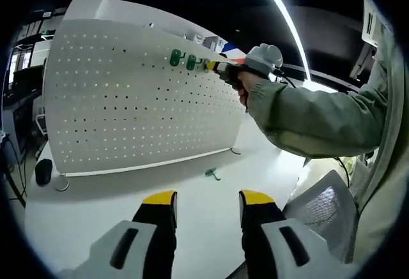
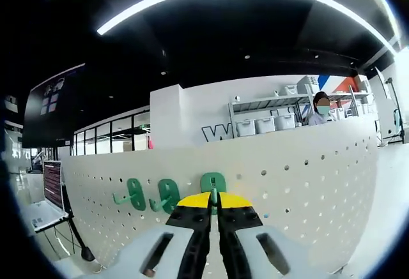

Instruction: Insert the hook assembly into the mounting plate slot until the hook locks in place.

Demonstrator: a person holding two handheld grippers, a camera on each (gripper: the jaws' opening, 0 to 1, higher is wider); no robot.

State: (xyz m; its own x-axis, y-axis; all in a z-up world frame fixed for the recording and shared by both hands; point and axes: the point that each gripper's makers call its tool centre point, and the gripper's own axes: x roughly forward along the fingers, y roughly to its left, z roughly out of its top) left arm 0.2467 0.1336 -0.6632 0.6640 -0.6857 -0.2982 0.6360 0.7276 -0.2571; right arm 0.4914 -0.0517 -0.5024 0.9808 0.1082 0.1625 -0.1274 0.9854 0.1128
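Pressing a green hook (image 2: 213,186) up against the white pegboard (image 1: 128,100), the right hand-held gripper (image 2: 214,203) has its yellow-tipped jaws closed together on the hook's stem, and this looks like the insertion step itself. Two more green hooks (image 2: 150,195) already hang on the board just to the left of the held one in the right gripper view, so the job seems partly done. From the left gripper view I see the same scene from further back: the right hand-held gripper (image 1: 220,68) reaches to the upper row of the board, a person's hand (image 1: 246,87) and grey-green sleeve (image 1: 319,116) behind it, with the hung hooks beside its tip. The left hand-held gripper (image 1: 208,202) hangs low over the white tabletop (image 1: 211,221), jaws spread and holding nothing. One spare green hook (image 1: 213,174) lies on the tabletop near the foot of the board. Whether the held hook's prongs have entered the holes yet I cannot tell, since the jaws cover that spot. My guess is the next move calls for a firm push toward the board and a slight drop so the hook catches, then letting go only once it sits flush like its neighbours.
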